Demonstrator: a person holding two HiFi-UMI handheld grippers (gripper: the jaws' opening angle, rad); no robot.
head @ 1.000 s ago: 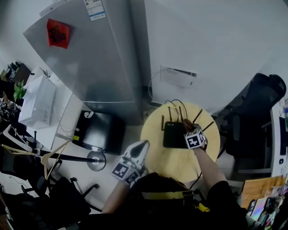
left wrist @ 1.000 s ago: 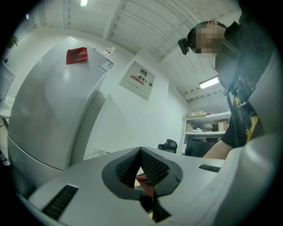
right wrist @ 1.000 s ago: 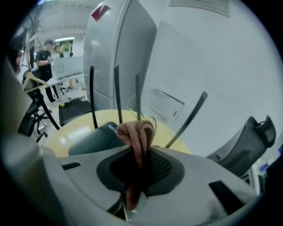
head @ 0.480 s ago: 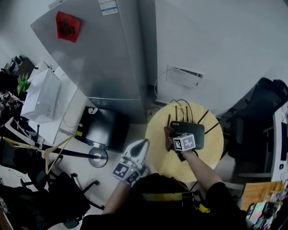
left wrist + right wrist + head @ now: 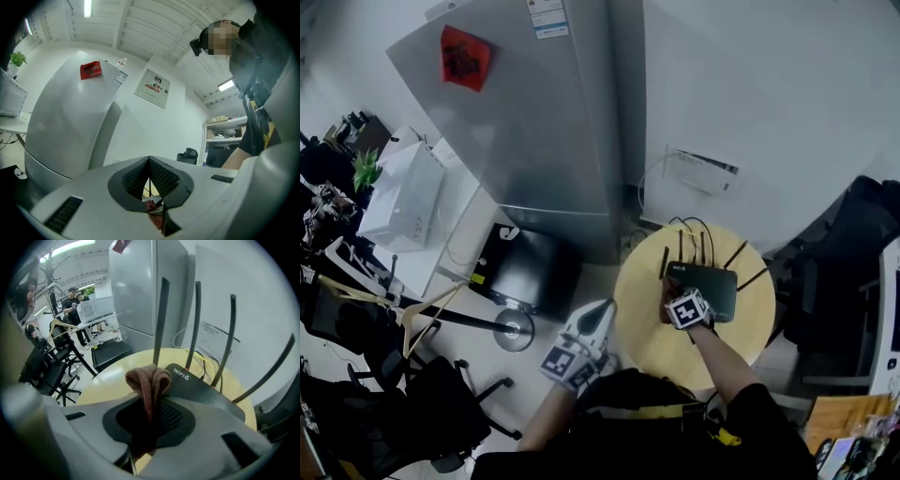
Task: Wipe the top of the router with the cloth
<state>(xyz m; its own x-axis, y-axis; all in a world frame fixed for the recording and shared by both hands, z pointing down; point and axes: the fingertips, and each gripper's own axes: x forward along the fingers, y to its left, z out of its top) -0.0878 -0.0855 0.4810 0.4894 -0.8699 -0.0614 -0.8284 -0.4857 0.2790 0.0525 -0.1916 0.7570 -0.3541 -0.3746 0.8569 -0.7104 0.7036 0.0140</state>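
**Wiping the router (image 5: 202, 391) with the cloth (image 5: 149, 379) pinched in the right gripper (image 5: 149, 420)**

The right gripper's jaws are clamped on a folded brown cloth, and its looped fold sticks out ahead of the tips. Just beyond and below that fold lies the black top of the router, with the "WIFI 6" print slightly to the right of the cloth. The antennas (image 5: 161, 319) stand upright farther ahead. In the head view the right gripper (image 5: 673, 302) sits over one end of the router (image 5: 717, 281), and the rest of the casing stretches away to the gripper's right. Whether the fold actually presses on the casing cannot be told.

The left gripper (image 5: 149, 182) has its jaws together with nothing between them. It hangs off the round table (image 5: 645, 330), well to the left of the right gripper and pointing toward the grey refrigerator (image 5: 534, 141).

The wiping stroke itself seems to be in hand, with most of the top yet to be covered. The next move calls for pressing the fold down and sweeping rightward along the casing, stopping short of the antennas ahead. With nothing steadying it, the router may slide.
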